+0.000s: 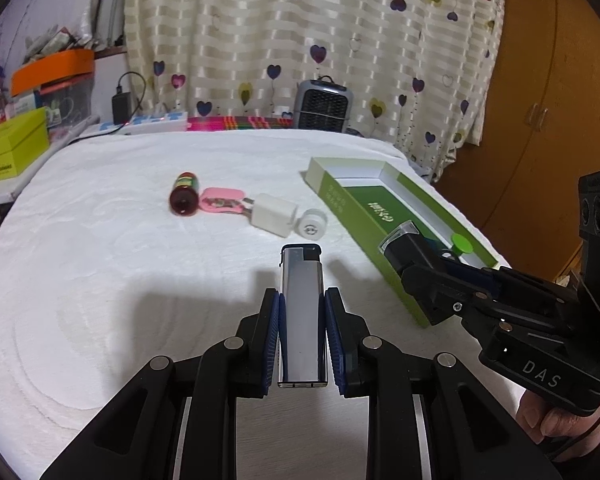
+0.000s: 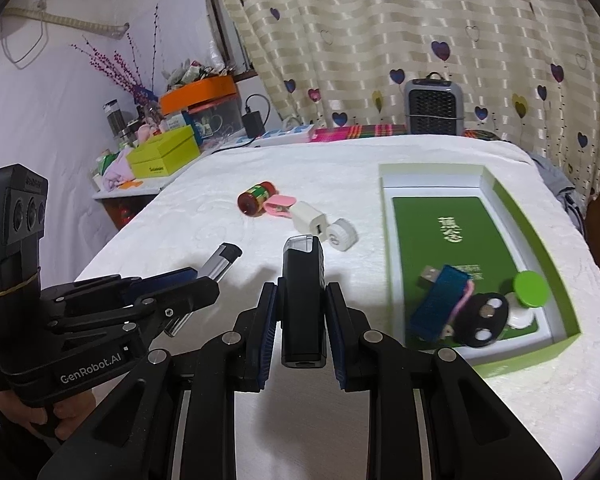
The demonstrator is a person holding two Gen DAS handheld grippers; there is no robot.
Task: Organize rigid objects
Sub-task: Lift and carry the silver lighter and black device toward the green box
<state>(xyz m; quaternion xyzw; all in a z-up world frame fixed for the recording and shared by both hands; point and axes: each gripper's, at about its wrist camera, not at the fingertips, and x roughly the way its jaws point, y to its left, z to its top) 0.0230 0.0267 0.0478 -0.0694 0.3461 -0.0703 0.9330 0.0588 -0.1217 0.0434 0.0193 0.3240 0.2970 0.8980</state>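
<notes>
Silver lighter [image 1: 302,316] clamped in left gripper [image 1: 302,300], lifted over white towel-covered table [image 1: 140,240]. Right gripper [image 2: 302,300] grips black lighter [image 2: 303,300]. Green box [image 2: 540,240] holds blue USB stick [image 2: 440,304], green cap [image 2: 532,289].

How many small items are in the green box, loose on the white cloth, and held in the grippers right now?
In the green box: 4 (blue USB stick, green cap, black oval piece, white round piece)
Loose on the white cloth: 4 (red bottle, pink clip, white charger, white round cap)
Held: 2 (silver lighter in left gripper, black lighter in right gripper)
Total: 10
</notes>
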